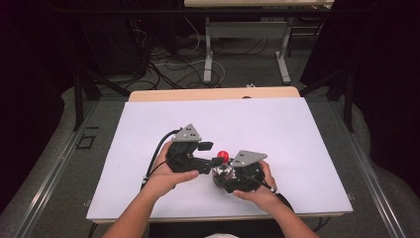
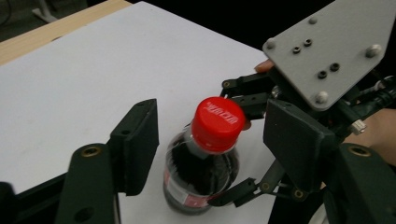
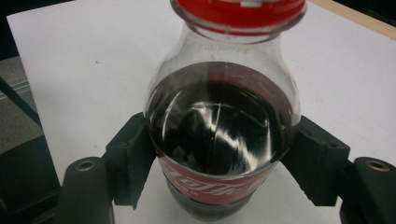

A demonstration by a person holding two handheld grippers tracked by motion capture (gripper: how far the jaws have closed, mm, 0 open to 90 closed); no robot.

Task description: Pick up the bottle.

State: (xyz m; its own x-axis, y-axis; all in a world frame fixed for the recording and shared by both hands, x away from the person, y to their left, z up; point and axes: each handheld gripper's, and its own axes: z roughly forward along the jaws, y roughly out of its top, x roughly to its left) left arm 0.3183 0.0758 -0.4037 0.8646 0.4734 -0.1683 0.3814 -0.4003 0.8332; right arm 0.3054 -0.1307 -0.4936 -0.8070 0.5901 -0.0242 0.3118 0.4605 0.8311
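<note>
On the white table (image 1: pixel 297 148), near its front edge, a cola bottle (image 3: pixel 219 135) stands upright, clamped at the label by the right tool (image 3: pixel 219 179). Its red cap (image 2: pixel 218 123) sits between the left tool's (image 2: pixel 208 140) open jaws, untouched.

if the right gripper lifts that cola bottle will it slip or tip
The bottle is probably fairly heavy for its size: dark drink fills it up to the shoulder. Its clear wall looks glossy and rounded, so it might slide in the right gripper, whose jaws press its sides low, at the label. A low grip could let the red cap end lean over.
</note>
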